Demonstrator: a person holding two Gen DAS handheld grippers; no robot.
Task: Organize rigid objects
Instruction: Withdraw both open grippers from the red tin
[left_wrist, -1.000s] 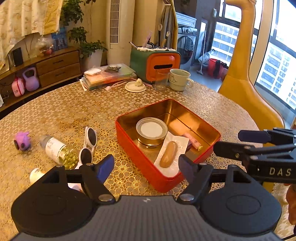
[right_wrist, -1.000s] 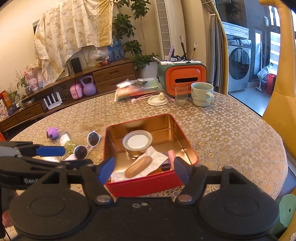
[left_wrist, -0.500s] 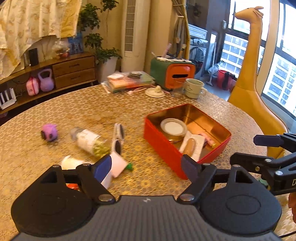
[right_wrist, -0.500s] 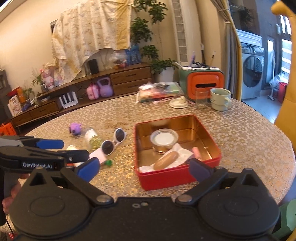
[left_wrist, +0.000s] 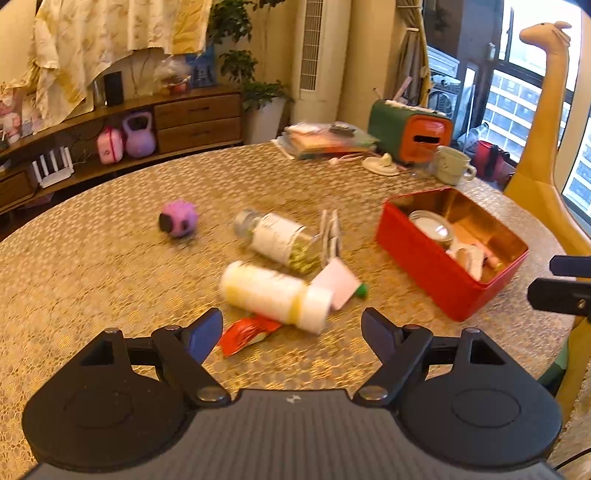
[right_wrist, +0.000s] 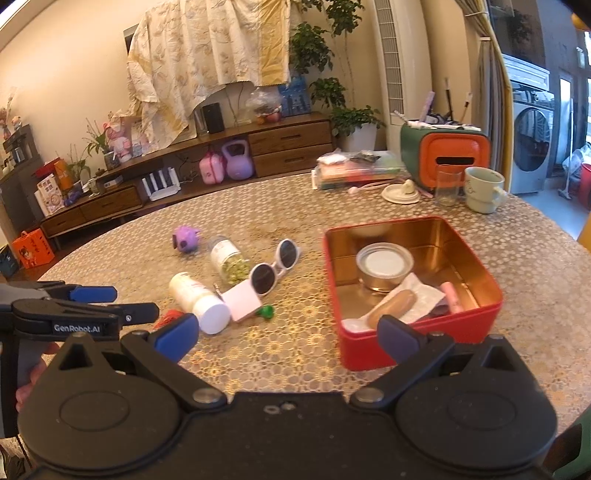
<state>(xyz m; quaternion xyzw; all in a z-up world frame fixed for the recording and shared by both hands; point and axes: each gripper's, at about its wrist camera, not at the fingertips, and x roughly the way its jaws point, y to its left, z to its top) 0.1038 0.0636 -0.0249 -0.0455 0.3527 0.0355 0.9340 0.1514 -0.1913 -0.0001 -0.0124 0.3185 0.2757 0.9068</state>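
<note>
Left gripper (left_wrist: 291, 330): fingers spread wide, nothing between them; it hovers low over the table (left_wrist: 92, 280), pointed at the loose clutter.
Purple toy (right_wrist: 187, 238): farthest left on the table, apart from the rest; small, likely light hard plastic; its rounded body may roll, so pinch across the middle.
Pill jar (right_wrist: 229, 260): lying on its side next to the sunglasses; clear, smooth and round, full of yellow-green capsules; probably somewhat heavy for its size and slippery, so grip across the barrel, not the cap.
White bottle (left_wrist: 275, 293): on its side, nearest to the left gripper, its capped end touching the pink card; stiff plastic, likely light; apt to roll away, so close squarely across its width.
Red wrapper (left_wrist: 245, 330): partly under the bottle; thin and crinkly, likely soft, not a rigid item.
Pink card (right_wrist: 242, 299): flat, leaning on the bottle cap; hard to pick off the cloth except by a raised edge.
Sunglasses (right_wrist: 275, 266): folded, white-framed; fragile at the hinges, best held by the bridge.
Red tin (right_wrist: 413, 341): open, right of the clutter; it already holds a lidded can, a sausage-shaped piece on paper and a pink stick; the likely destination.
Right gripper (right_wrist: 288, 334): wide open, empty, held back at the near table edge.
</note>
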